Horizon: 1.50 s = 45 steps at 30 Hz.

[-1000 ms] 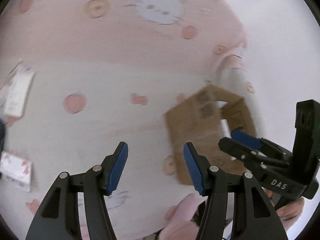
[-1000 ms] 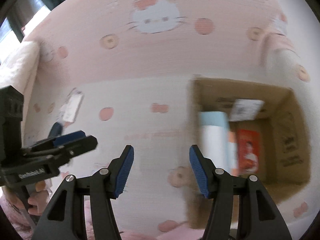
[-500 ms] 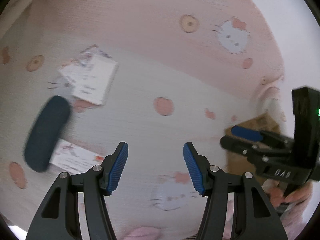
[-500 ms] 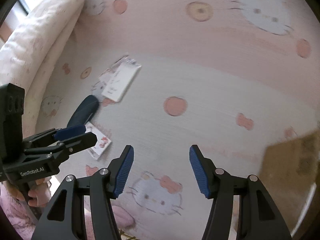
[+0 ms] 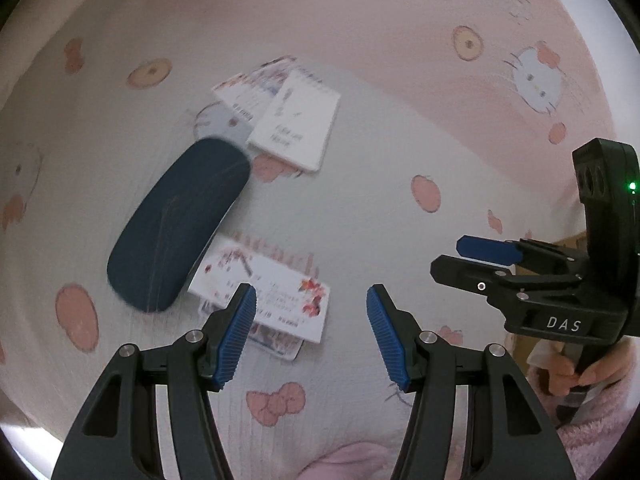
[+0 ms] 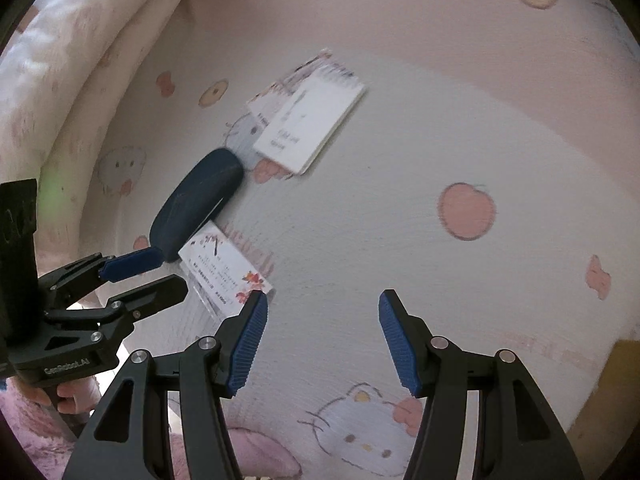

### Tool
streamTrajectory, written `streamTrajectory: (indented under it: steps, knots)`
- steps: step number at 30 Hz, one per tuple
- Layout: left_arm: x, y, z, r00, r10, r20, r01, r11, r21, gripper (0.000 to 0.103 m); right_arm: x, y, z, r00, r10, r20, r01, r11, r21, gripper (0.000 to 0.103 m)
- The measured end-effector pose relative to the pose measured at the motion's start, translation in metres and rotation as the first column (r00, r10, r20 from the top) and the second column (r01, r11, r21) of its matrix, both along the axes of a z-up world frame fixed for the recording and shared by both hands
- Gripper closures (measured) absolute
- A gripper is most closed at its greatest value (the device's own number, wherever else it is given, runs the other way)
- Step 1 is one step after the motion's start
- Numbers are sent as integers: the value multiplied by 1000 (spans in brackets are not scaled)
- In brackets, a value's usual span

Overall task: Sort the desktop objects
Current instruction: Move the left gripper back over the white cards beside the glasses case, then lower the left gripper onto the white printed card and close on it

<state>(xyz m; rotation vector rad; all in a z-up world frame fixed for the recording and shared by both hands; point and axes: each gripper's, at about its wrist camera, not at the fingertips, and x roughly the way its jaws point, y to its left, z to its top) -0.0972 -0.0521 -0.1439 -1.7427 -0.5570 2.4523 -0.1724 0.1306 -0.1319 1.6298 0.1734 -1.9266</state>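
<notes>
Pink cartoon bedsheet [image 5: 360, 208]; both grippers, left [image 5: 311, 332] and right [image 6: 320, 340], gape empty. Flat cards [image 5: 276, 300] may slip when pinched.

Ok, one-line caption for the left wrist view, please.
Left tool open above a floral card, beside a dark blue case and spiral notepad; right tool empty alongside.

A pink and white knitted cat-print blanket [image 6: 460, 152] is covering the surface; a cream quilted cushion [image 6: 60, 68] is lying along its left edge.
</notes>
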Motion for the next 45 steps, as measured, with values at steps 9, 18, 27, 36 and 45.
streamTrajectory:
  steps: [9,18,27,36,45]
  knots:
    - [27,-24,-31,988,151,33,-152,987,42,41,12,-32,-33,995,95,8,-95,995,-42,47]
    - [33,-57,-60,938,333,100,-346,922,176,42,18,-49,-59,989,145,17,-143,985,-92,47]
    - [23,-51,-73,927,359,110,-374,909,186,44,20,-59,-81,989,140,46,-133,983,-128,51]
    - [17,-37,-78,945,305,117,-323,926,198,71,28,-56,-83,989,144,34,-139,981,-133,81]
    - [-4,22,-76,990,132,42,-137,974,178,76,39,-17,-84,995,71,70,-62,991,-116,88]
